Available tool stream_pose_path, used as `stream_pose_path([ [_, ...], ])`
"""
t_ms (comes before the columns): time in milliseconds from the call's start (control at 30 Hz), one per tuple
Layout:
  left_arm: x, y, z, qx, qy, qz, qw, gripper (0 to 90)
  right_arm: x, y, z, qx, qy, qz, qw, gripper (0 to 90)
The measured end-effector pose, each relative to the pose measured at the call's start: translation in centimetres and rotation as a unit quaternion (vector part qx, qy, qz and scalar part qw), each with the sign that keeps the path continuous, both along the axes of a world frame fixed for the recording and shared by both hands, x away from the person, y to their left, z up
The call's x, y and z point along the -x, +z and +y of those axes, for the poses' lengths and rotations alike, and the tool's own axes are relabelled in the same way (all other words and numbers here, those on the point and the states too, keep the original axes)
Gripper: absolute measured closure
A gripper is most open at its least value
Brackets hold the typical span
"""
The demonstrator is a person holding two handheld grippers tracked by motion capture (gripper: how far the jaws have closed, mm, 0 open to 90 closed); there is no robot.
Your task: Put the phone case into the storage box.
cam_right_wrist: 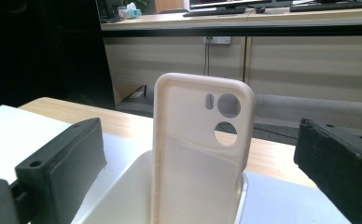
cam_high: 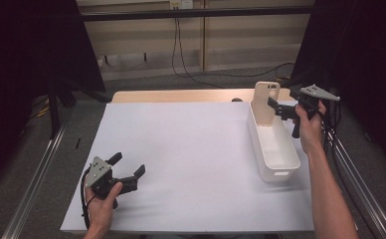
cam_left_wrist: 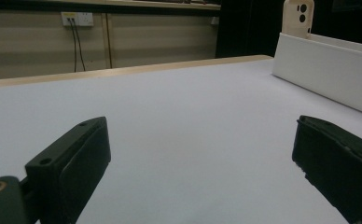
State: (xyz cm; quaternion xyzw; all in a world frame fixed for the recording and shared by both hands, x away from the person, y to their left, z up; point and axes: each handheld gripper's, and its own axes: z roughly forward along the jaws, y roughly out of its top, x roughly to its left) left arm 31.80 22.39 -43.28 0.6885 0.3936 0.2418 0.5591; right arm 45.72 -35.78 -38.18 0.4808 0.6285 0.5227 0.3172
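A beige phone case (cam_high: 265, 101) stands upright in the far end of a long white bin (cam_high: 280, 167) at the table's right side. My right gripper (cam_high: 276, 109) is held just right of the case, its jaws wide apart and not touching it. In the right gripper view the phone case (cam_right_wrist: 188, 154) rises from the bin (cam_right_wrist: 118, 200) between and ahead of the right gripper (cam_right_wrist: 198, 140). My left gripper (cam_high: 129, 164) rests low at the near left of the table, open and holding nothing. The left gripper view looks past the left gripper (cam_left_wrist: 200, 154) to the bin (cam_left_wrist: 328, 70) and case (cam_left_wrist: 298, 16) far off.
A white sheet (cam_high: 191, 149) covers the table, with a wooden edge (cam_high: 181, 95) showing at the back. Metal rails (cam_high: 37, 179) run along both sides. Cables (cam_high: 181, 55) hang down the back wall to the floor.
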Motion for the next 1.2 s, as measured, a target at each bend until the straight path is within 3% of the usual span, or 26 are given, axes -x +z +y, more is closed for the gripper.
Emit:
stream_pose_path([
  [767,0.0,-0.1,0.1,-0.001,0.003,0.001,1.0000,4.4,2.8,0.3,-0.3,0.012,0.009,-0.009,0.9998,1.1],
  [1200,0.1,0.0,0.1,0.000,0.004,0.001,1.0000,4.4,4.9,0.8,-0.9,0.005,-0.004,-0.020,0.9998,0.7],
])
